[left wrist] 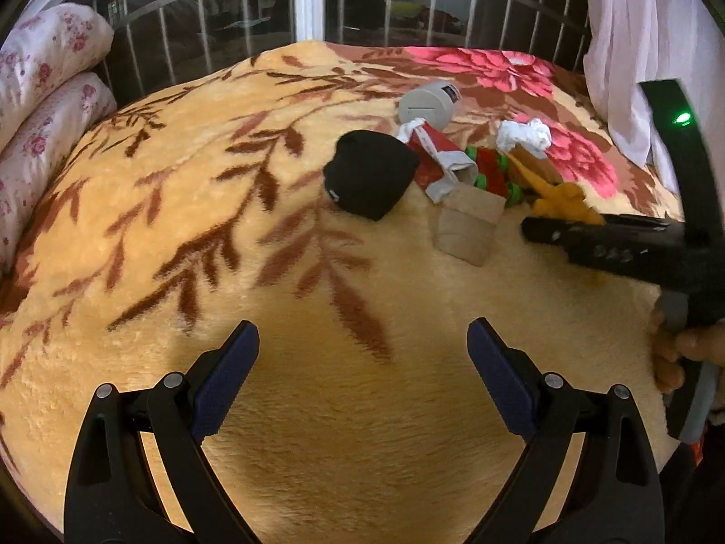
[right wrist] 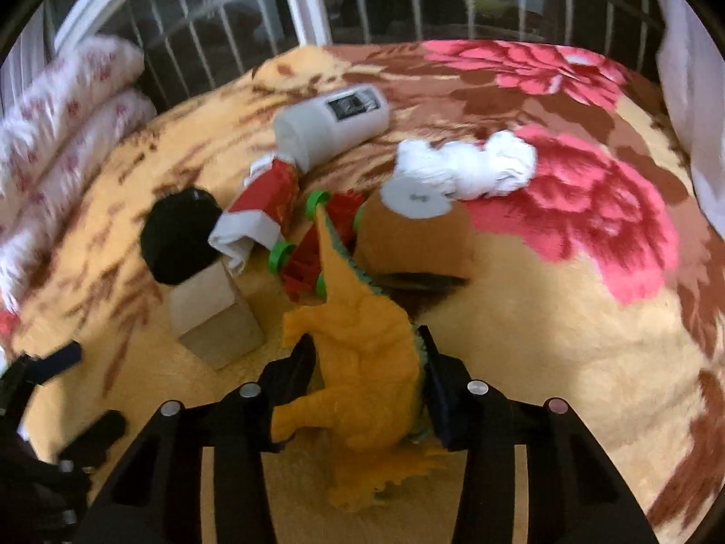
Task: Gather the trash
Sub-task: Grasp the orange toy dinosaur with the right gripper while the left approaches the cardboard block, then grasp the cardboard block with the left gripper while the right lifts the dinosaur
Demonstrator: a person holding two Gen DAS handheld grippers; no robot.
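Note:
A heap of items lies on a floral blanket (left wrist: 226, 235). My right gripper (right wrist: 367, 353) is shut on an orange toy dinosaur (right wrist: 367, 344); the dinosaur also shows in the left wrist view (left wrist: 562, 204). Beyond it lie a brown paper cup (right wrist: 417, 235), crumpled white tissue (right wrist: 471, 167), a red-and-white wrapper (right wrist: 267, 199), a white bottle (right wrist: 331, 122), a cardboard box (right wrist: 213, 317), a black cloth (right wrist: 181, 240) and a red-and-green toy (right wrist: 335, 231). My left gripper (left wrist: 362, 353) is open and empty over bare blanket, short of the cardboard box (left wrist: 469, 226) and black cloth (left wrist: 369, 174).
Flowered pillows (left wrist: 41, 90) are stacked at the left. A barred window (left wrist: 308, 0) runs behind the bed. A white curtain (left wrist: 634, 45) hangs at the right. The right gripper's body (left wrist: 634, 245) crosses the right side of the left wrist view.

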